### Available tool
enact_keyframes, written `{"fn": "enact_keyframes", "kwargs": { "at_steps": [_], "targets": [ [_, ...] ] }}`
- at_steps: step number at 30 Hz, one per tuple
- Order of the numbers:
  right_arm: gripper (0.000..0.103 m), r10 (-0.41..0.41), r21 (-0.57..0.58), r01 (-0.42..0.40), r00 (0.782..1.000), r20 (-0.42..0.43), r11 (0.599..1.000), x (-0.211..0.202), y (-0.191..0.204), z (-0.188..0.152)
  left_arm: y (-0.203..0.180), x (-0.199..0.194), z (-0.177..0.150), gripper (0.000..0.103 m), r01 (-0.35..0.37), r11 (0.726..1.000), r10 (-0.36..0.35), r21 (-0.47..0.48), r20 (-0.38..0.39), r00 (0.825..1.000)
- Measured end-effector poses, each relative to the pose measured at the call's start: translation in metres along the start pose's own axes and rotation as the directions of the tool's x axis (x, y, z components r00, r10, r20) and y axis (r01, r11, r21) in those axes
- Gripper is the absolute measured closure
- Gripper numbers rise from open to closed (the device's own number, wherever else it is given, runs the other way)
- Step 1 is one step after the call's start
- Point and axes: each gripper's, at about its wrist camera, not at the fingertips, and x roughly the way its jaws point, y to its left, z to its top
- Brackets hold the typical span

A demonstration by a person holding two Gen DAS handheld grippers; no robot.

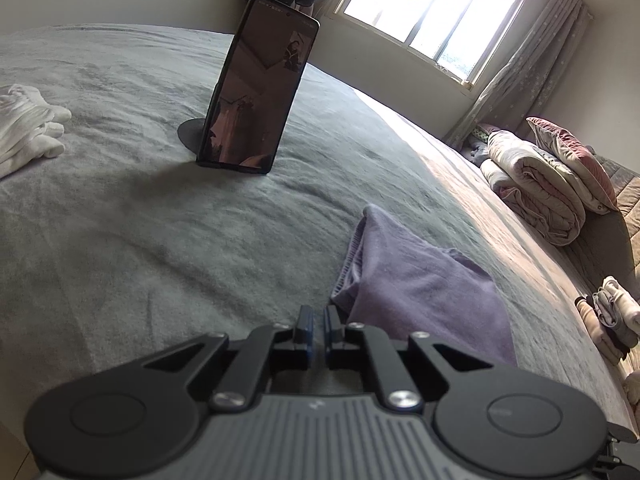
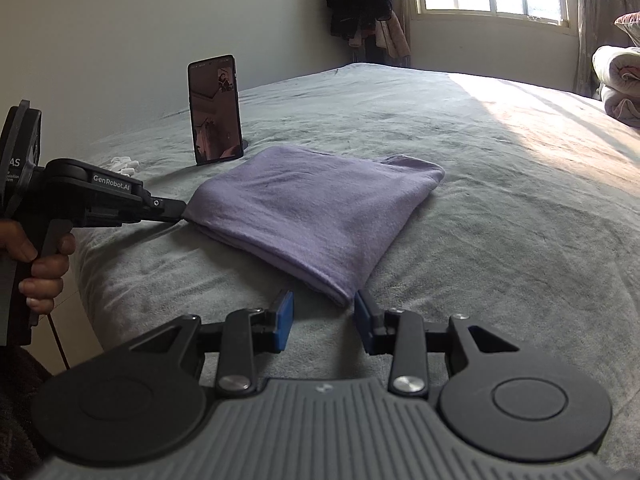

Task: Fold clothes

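A folded lilac cotton garment (image 2: 316, 216) lies on the grey fleece bedspread (image 2: 480, 208), near a black phone (image 2: 215, 109) propped upright. The left gripper (image 2: 182, 212) pinches the garment's left corner — jaws pressed together. The right gripper (image 2: 323, 320) hovers at its near corner, jaws spread, pads not touching it.

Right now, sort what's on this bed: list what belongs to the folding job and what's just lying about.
Part of the job:
- purple garment, part-folded on the grey bedspread
- left gripper, shut on its corner
- right gripper, open at its near corner

Just lying about:
- phone propped upright
- white cloth
- rolled quilts
- pink pillow
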Motion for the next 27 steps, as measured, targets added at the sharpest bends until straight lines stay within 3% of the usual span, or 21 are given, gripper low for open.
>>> {"fn": "enact_keyframes", "kwargs": {
  "at_steps": [13, 27],
  "targets": [
    [0.063, 0.051, 0.146, -0.051, 0.999, 0.003, 0.988, -0.009, -0.013, 0.002, -0.001, -0.004, 0.002, 0.074, 0.014, 0.999, -0.014, -0.029, 0.028, 1.000],
    [0.056, 0.065, 0.159, -0.065, 0.998, 0.003, 0.985, -0.008, -0.014, 0.002, -0.008, -0.002, 0.002, 0.056, 0.008, 1.000, -0.007, -0.011, 0.036, 0.999]
  ]
}}
